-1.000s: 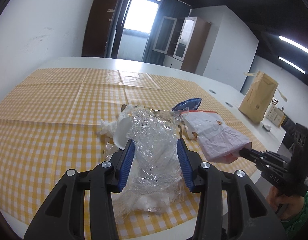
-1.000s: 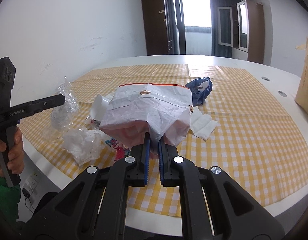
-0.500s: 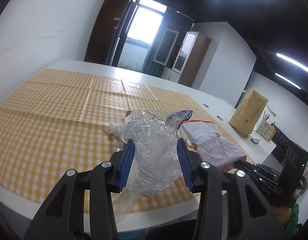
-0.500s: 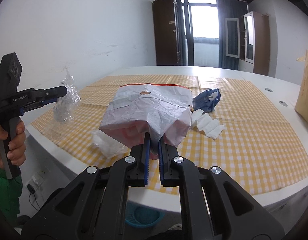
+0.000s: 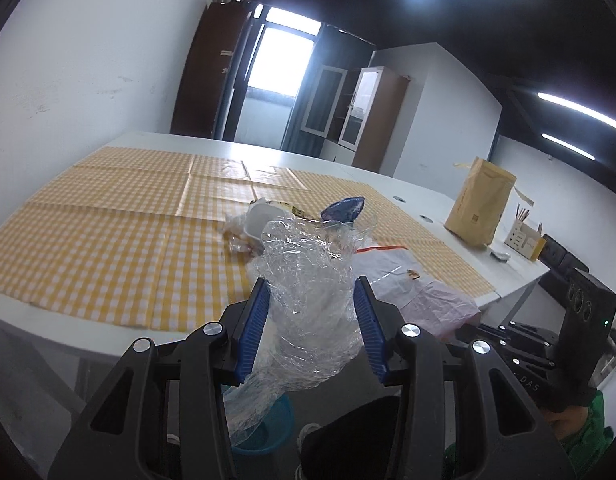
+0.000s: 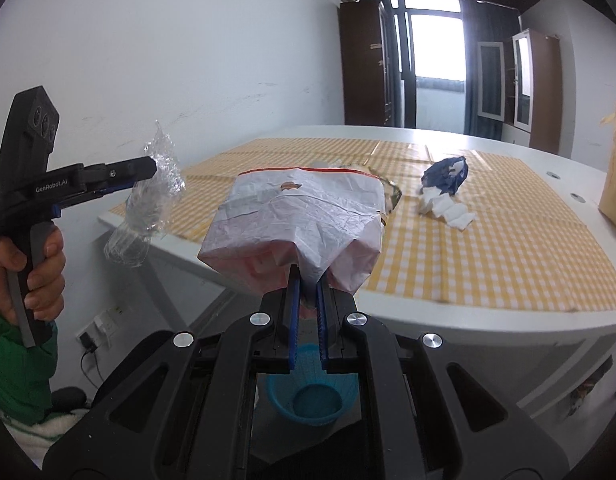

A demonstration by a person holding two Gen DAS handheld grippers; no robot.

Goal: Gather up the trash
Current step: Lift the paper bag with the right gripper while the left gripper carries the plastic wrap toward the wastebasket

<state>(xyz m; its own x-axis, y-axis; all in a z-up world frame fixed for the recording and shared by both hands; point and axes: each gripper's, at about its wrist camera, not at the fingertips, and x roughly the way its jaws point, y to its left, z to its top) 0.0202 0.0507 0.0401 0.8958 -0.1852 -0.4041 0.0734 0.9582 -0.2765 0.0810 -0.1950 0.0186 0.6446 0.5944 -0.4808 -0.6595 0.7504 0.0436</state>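
My left gripper [image 5: 309, 296] is shut on a crumpled wad of clear plastic wrap [image 5: 311, 292], held in the air off the near table edge; the same clear plastic wrap [image 6: 148, 204] shows at the left of the right wrist view. My right gripper [image 6: 307, 280] is shut on the bottom fold of a white paper bag [image 6: 300, 220] with a red stripe, also lifted past the table edge. A teal basket [image 6: 311, 392] stands on the floor straight below the right gripper. More trash lies on the checked tablecloth [image 6: 487, 248]: a blue wrapper [image 6: 445, 174] and white tissue [image 6: 447, 208].
A tall brown paper bag [image 5: 479, 204] and a small box of sticks [image 5: 525, 238] stand at the table's far right. A person's hand [image 6: 32, 264] and green sleeve [image 6: 16, 364] hold the left gripper's handle. Cabinets and a bright window are behind the table.
Both grippers have pulled back from over the tablecloth to beyond the near table edge, carrying the plastic wrap and the paper bag. The teal basket on the floor has come into view.
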